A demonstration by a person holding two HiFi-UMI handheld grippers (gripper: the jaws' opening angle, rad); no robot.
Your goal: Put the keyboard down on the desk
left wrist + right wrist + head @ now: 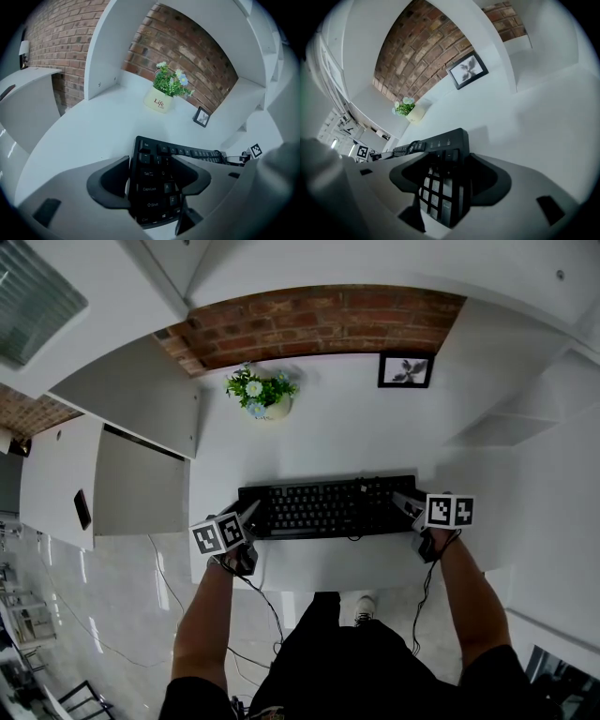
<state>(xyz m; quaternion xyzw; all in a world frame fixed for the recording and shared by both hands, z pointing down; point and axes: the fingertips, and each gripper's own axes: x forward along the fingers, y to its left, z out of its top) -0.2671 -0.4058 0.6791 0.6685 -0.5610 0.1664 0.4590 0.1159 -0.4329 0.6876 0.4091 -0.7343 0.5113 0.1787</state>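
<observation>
A black keyboard (pixel 328 505) lies flat on the white desk (pixel 319 442), near its front edge. My left gripper (pixel 251 512) stands at the keyboard's left end. In the left gripper view the left gripper (pixel 155 183) straddles that end of the keyboard (pixel 187 152), jaws wide, with one pad over the keys and a gap at the other. My right gripper (pixel 408 502) stands at the right end. In the right gripper view the right gripper (pixel 449 183) has the number-pad end of the keyboard (pixel 445 140) between its spread jaws, not pressed.
A potted plant (pixel 262 395) and a small framed picture (pixel 406 369) stand at the back of the desk against a brick wall (pixel 319 320). White shelf panels (pixel 141 409) flank the desk on the left and right. Cables hang below the front edge.
</observation>
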